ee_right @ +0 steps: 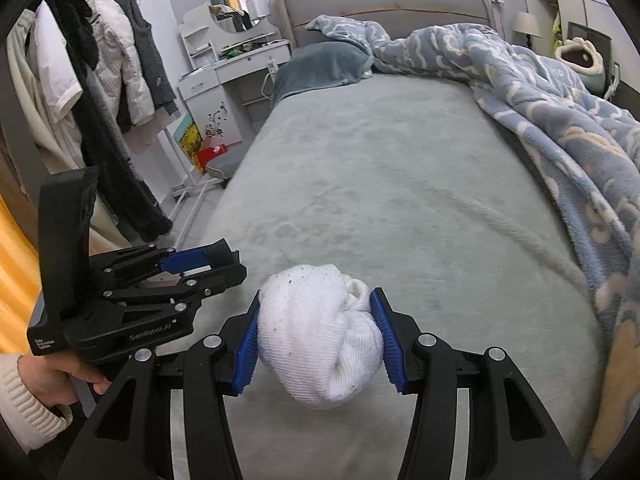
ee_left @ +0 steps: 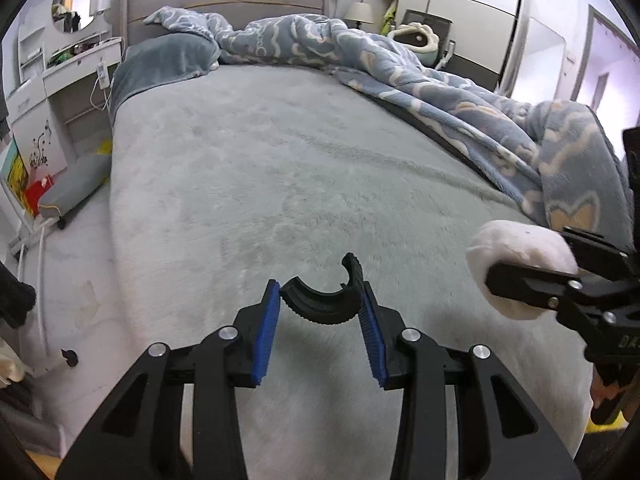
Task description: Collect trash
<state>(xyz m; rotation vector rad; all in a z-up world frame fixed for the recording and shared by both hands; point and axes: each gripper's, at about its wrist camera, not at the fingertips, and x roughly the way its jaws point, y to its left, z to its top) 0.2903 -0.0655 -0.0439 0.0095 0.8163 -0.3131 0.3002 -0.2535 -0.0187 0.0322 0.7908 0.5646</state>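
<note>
home bedroom; unmade bed (ee_left: 260,168) fills centre; dressing table (ee_right: 236,66) with round mirror (ee_right: 237,2) upper left; clothes rack (ee_right: 100,92) left

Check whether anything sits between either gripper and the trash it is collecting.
Nothing does. The left gripper is already clamped on the curved black plastic piece, and the right gripper on the balled white cloth. No bin shows in either view.

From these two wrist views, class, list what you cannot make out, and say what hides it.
- Where the trash goes: no bin or bag shows in either view.
- Underside of the white cloth bundle: right wrist view, hidden by its own bulk and the right hand-held gripper.
- Black curved piece in the left hand-held gripper: left wrist view, what it is stays unclear.
- Dresser items: too small.
</note>
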